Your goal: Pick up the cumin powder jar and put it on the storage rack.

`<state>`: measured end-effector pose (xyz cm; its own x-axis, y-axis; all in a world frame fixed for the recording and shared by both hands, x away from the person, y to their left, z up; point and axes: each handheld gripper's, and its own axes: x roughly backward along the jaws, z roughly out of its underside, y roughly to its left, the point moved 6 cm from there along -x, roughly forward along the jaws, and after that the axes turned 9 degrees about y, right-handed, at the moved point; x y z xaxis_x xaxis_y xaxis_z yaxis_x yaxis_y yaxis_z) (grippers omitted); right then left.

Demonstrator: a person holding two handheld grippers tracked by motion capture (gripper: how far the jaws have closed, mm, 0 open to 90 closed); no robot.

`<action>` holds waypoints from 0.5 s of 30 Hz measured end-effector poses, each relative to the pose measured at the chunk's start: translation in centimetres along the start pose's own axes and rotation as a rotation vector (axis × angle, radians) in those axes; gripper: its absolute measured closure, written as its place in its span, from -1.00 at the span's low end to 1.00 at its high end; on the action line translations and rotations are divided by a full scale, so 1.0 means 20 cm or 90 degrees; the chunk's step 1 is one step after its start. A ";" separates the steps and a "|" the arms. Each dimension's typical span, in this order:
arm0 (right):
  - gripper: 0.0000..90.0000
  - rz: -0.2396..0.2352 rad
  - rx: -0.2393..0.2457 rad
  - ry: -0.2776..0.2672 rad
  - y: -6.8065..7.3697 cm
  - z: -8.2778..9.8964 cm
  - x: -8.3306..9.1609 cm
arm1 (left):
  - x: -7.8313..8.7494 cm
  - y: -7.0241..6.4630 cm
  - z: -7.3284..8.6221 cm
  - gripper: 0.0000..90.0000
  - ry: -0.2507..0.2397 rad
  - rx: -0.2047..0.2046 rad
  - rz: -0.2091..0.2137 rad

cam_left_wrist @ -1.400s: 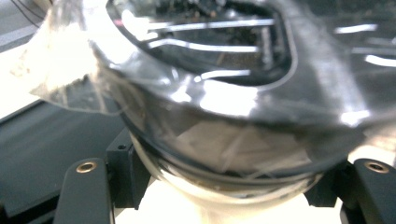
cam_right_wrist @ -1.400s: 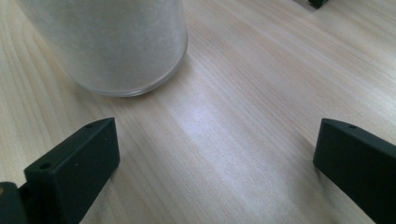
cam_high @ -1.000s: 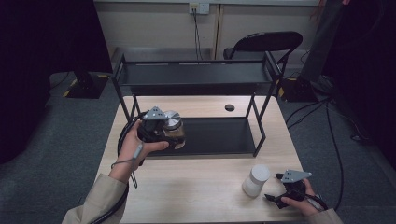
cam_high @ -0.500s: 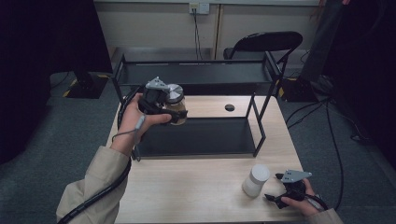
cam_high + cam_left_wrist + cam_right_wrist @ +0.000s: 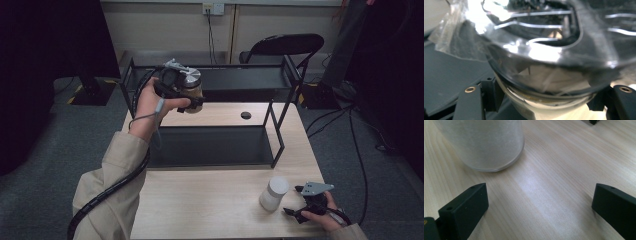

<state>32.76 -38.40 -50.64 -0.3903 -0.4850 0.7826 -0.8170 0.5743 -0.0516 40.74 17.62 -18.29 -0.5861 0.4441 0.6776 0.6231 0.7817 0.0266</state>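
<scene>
holding a jar (image 5: 190, 88) with a shiny metal lid, the left tongs (image 5: 176, 90) clamp its sides and carry it high, level with the top shelf of the black rack (image 5: 277, 130), apparently on the way to being shelved. both shelves look bare, so nothing seems placed yet. the right tongs (image 5: 300, 206) rest low on the worktop (image 5: 200, 210), jaws spread wide and empty, just beside a frosted white container (image 5: 274, 193) that looks untouched, likely next.

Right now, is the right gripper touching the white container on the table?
Apart. In the right gripper view, the open right gripper has bare wood between its jaws, and the white container stands clear beyond the jaw tips.
</scene>
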 end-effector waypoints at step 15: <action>-1.00 0.000 0.000 0.001 0.00 0.00 0.00 | -0.06 0.05 -0.17 -0.31 -0.006 0.060 -0.066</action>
<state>32.76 -38.39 -50.63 -0.3887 -0.4839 0.7841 -0.8170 0.5744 -0.0505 43.80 16.39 -16.59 -0.6499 0.3616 0.6684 0.5071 0.8615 0.0270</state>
